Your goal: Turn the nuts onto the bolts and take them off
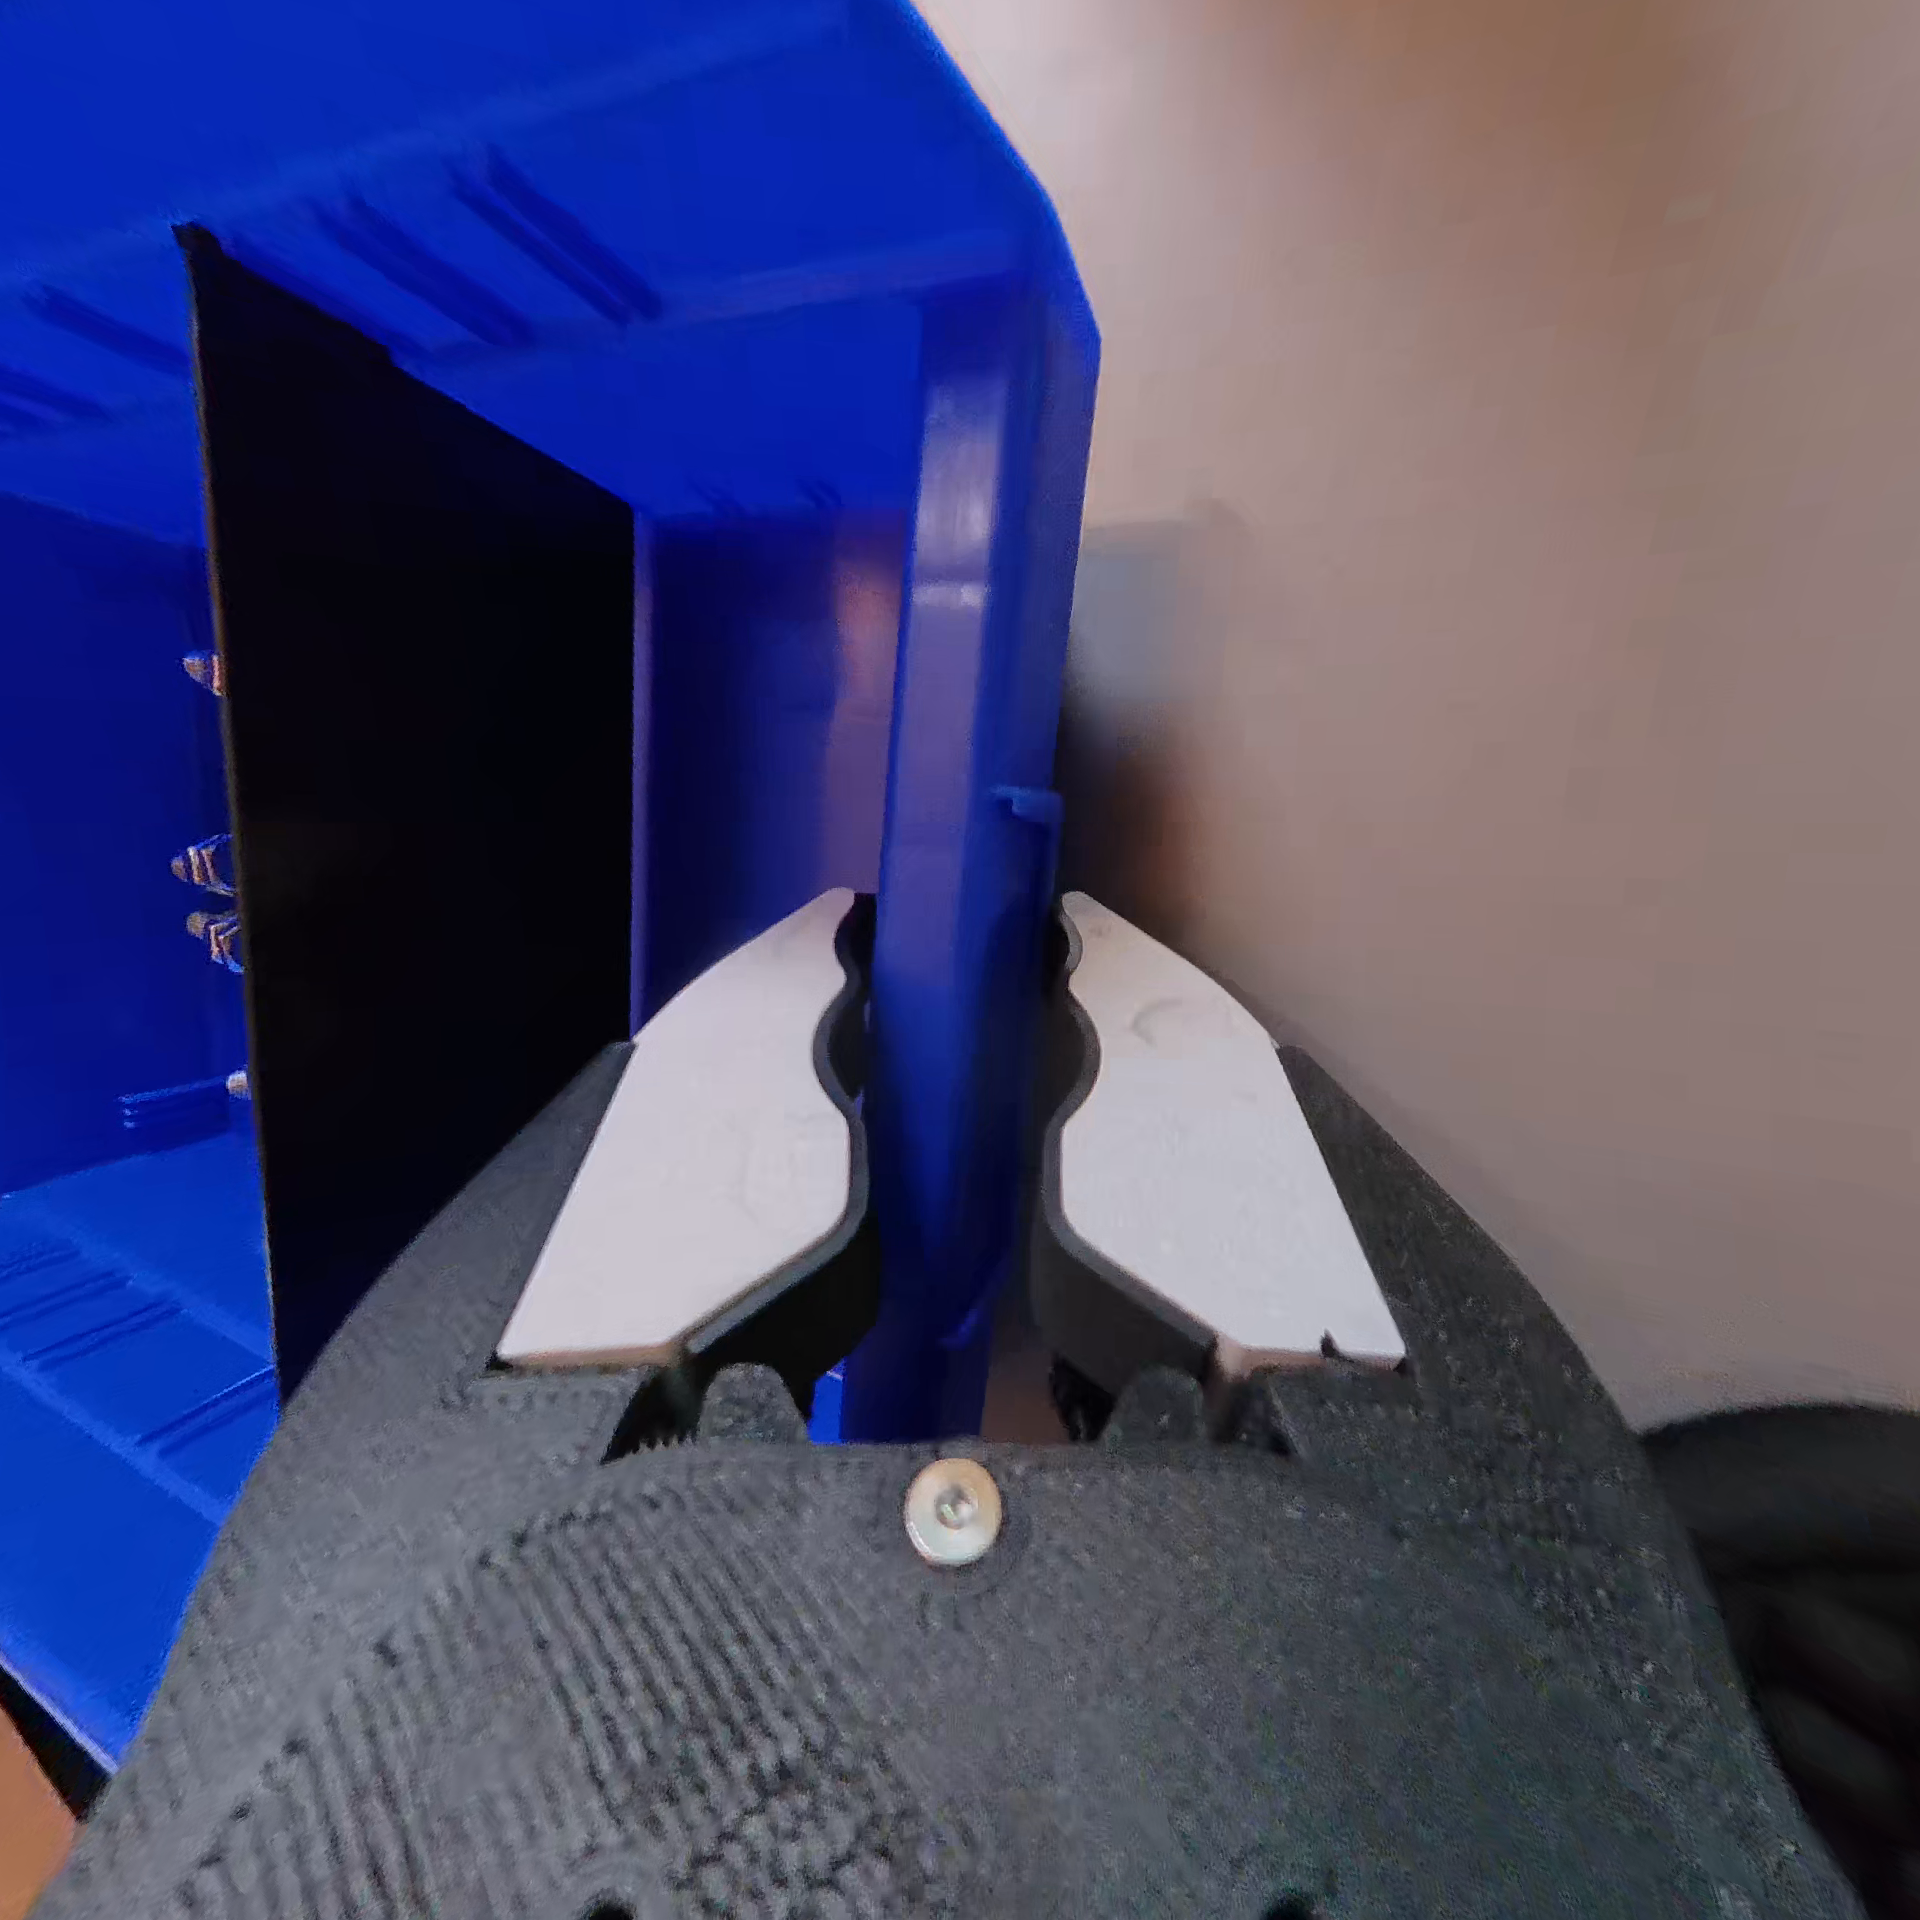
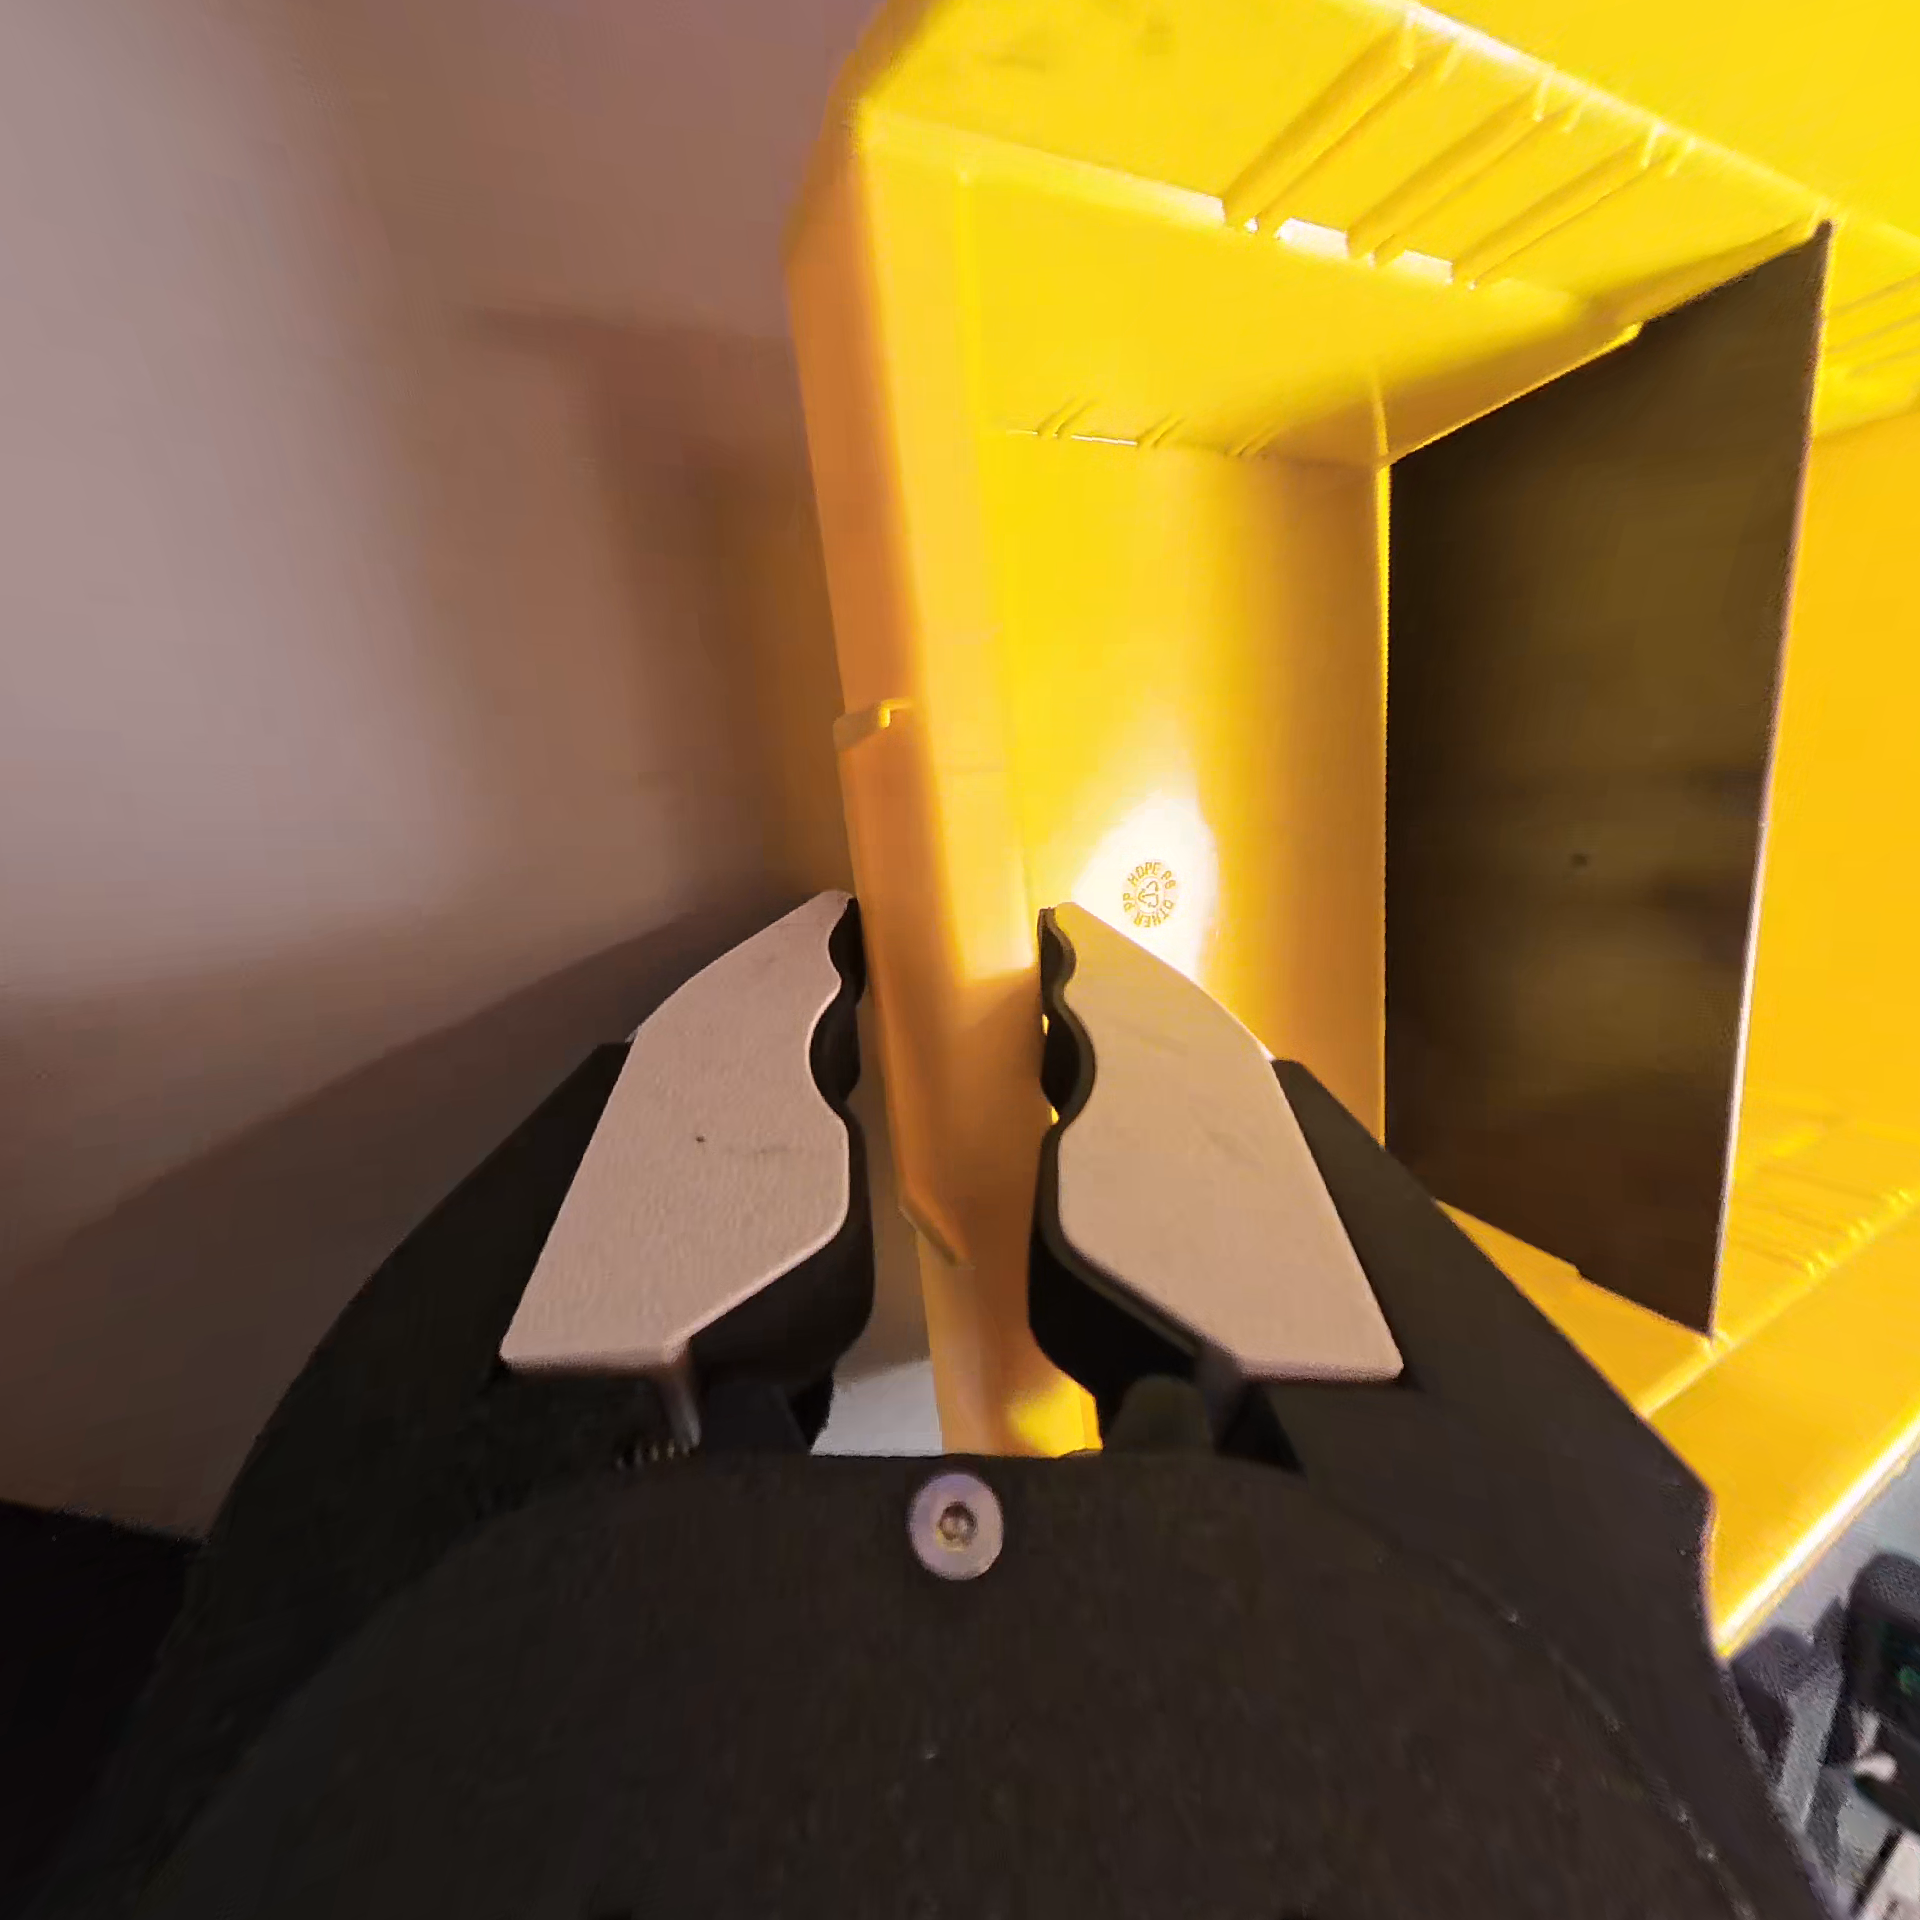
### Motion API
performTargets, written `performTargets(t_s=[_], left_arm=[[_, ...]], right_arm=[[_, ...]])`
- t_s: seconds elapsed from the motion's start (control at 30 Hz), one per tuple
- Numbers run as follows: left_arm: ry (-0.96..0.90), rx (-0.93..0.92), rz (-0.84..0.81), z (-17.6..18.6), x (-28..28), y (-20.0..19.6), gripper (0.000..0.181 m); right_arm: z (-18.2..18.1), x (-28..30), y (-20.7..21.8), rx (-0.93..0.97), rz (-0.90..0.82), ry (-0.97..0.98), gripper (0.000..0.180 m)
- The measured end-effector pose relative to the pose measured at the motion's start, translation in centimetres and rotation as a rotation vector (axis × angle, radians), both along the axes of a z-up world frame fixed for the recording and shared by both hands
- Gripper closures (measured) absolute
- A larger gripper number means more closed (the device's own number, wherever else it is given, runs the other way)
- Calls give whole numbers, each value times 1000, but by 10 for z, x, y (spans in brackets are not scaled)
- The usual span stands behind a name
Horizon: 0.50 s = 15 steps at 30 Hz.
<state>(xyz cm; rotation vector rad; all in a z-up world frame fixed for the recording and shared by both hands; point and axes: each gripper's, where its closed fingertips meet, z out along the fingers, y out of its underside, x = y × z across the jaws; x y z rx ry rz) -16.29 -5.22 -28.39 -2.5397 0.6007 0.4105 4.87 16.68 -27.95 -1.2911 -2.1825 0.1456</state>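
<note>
In the left wrist view my left gripper (image 1: 956, 920) is shut on the side wall of a blue plastic bin (image 1: 956, 644), one finger inside and one outside. A black divider (image 1: 416, 779) stands inside the bin. Several small metal bolts or nuts (image 1: 208, 894) show past the divider's left edge. In the right wrist view my right gripper (image 2: 951, 920) is shut on the side wall of a yellow plastic bin (image 2: 935, 831), one finger on each side. A dark divider (image 2: 1590, 790) stands inside it. No nuts or bolts show in the yellow bin.
A pale tabletop (image 1: 1507, 623) fills the area to the right of the blue bin and the area to the left of the yellow bin (image 2: 364, 623). Dark fabric (image 1: 1808, 1610) lies at the lower right of the left wrist view. The gap from one gripper's tips to the other's is roughly 30 cm.
</note>
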Motion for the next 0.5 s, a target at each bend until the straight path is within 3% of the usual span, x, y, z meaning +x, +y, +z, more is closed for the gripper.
performTargets(t_s=[0.27,0.5], left_arm=[[-25,39,124,0,-33,27,147],[3,53,115,0,-51,36,147]], right_arm=[[-1,9,61,-10,-139,-11,148],[7,3,86,-25,-229,42,145]])
